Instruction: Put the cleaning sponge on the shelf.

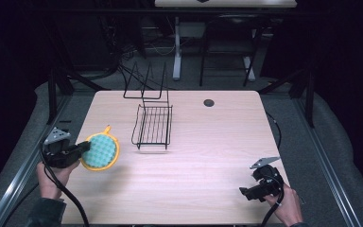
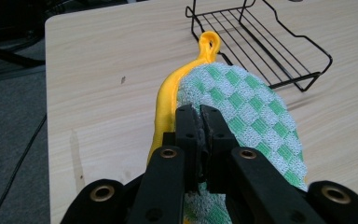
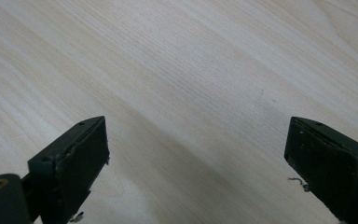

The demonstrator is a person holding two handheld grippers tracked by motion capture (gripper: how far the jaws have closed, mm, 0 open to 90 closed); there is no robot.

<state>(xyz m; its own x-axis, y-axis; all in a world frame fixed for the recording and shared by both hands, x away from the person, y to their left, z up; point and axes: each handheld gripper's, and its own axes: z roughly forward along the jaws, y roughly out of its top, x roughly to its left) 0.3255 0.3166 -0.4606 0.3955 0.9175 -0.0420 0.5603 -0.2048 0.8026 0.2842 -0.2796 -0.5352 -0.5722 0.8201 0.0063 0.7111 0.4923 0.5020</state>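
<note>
the round potholder (image 2: 242, 107) is clamped at its edge between the left gripper (image 2: 200, 116) fingers, lifted off the bench (image 1: 208, 156). the wire rack (image 1: 152, 125) lies ahead; the pinch should be kept firm. the right gripper (image 3: 198, 158) fingers are spread, empty.

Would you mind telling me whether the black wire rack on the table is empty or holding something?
Empty: the black wire rack shows bare bars, with the wooden table visible through them.

One pot holder (image 1: 101, 151), one wire rack (image 1: 152, 125)
</note>
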